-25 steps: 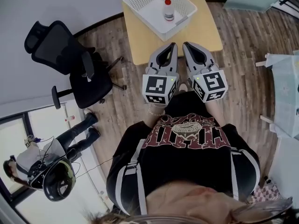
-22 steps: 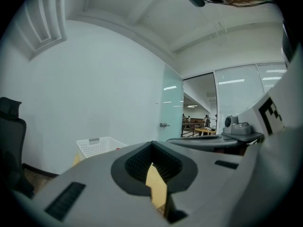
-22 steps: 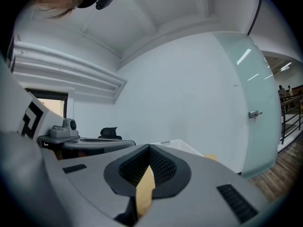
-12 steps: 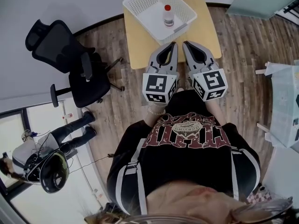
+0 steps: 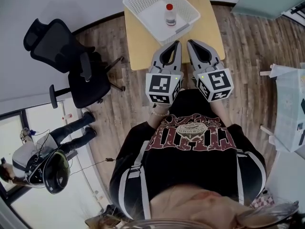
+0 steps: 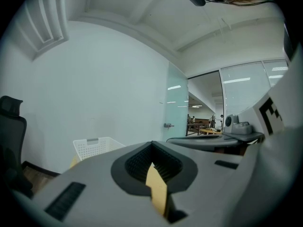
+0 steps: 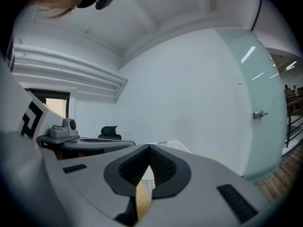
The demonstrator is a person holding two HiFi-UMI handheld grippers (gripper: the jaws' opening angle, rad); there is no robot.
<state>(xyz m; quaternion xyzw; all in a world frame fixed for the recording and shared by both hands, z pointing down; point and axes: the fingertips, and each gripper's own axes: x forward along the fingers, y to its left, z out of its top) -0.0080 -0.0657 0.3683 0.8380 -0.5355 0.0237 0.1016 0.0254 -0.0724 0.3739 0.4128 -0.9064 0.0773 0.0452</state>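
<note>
Below the head camera, the left gripper (image 5: 177, 43) and the right gripper (image 5: 189, 42) hung side by side at the near edge of the yellow table (image 5: 143, 51), both with jaws pressed together and nothing between them; just beyond their tips stood the white mesh basket (image 5: 142, 19), a red-capped clear bottle (image 5: 169, 14) upright inside it; a black office chair (image 5: 71, 66) stood off to the left; against the picture of a second before, both grippers had crept a little nearer the basket (a small shift, no more).

Along the left gripper view, the jaws met at their tips and only a strip of table showed through the gap behind them; the basket sat ahead and to the left, apart from the jaws; little had changed.

Along the right gripper view, the jaws were likewise closed on nothing; through the gap the basket's mesh now showed above the table strip, where before only table had shown, so this gripper had turned slightly toward the basket.
</note>
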